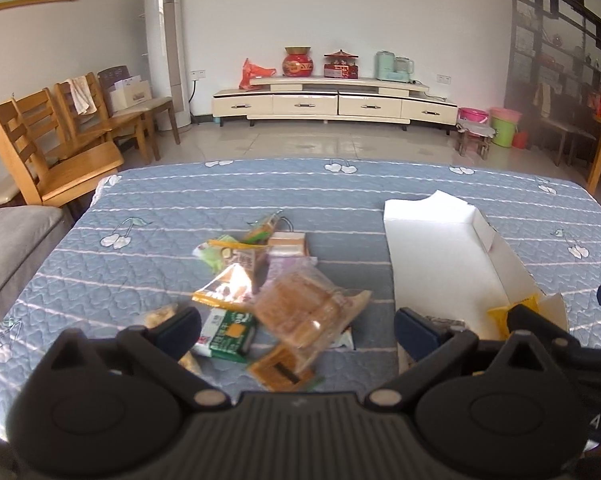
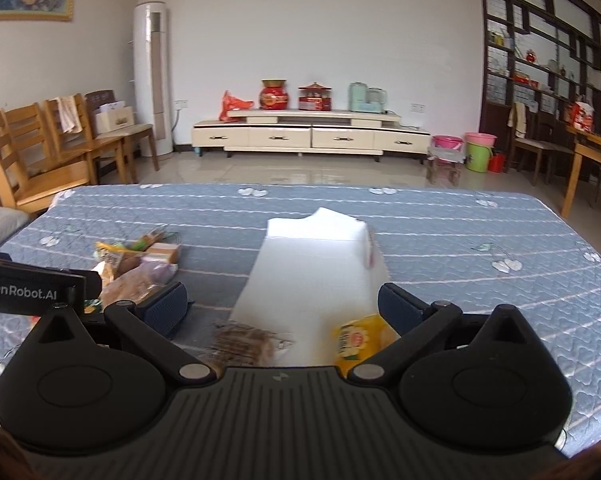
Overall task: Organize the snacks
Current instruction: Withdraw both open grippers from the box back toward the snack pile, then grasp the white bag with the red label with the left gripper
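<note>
nearest the white box point(image 2: 312, 264), at its open near end, the right gripper point(image 2: 282, 308) hangs with its jaws wide apart and nothing between the pads; a brown biscuit pack point(image 2: 240, 344) and a yellow packet point(image 2: 354, 342) lie just below it, inside the box's near end. left of the box, the left gripper point(image 1: 296, 324) also stands fully apart and empty, over the heap of snacks point(image 1: 260, 280) on the blue quilted cloth point(image 1: 160, 200). nearest in that heap is a clear bag of brown cakes point(image 1: 304, 308), with a green-and-white packet point(image 1: 228, 334) beside it and an orange wrapper point(image 1: 226, 290) just beyond; farther from the box lie smaller packs, blurred. these look light, soft and crinkly, and the film is probably slippery, so a pinch across a sealed edge or the flat middle seems safest; the cakes would likely crush under a hard squeeze. the far end of the box is still bare.
</note>
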Motion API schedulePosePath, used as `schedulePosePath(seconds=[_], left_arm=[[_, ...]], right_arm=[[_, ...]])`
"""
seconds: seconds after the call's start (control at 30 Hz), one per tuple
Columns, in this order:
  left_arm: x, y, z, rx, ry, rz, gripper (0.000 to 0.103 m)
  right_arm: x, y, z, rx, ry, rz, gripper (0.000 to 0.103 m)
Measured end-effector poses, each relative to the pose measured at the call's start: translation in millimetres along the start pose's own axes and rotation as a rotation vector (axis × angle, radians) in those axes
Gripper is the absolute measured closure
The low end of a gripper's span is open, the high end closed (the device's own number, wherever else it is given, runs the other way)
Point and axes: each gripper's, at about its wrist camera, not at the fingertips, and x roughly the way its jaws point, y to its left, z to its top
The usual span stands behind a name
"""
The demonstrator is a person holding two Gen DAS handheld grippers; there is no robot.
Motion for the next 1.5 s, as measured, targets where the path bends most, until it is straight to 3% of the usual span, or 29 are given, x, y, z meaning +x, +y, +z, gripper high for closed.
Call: schedulePosePath(seconds=[0.87,1.03,1.5], left_arm=[[-5,65,-19,-0.072,-0.02,0.08,0.001],[-3,78,-27,-0.088,-0.018,0.063,0.001],[42,113,-54,-0.131,0.075,0.075,0.001]], right_arm=[[-9,42,-5,-0.09,0.026,0.123,0.0],[-8,49,-8,-0.093,0.043,0.158,0.0],[3,47,-16,-0.089,0.096,0.159,0.0]])
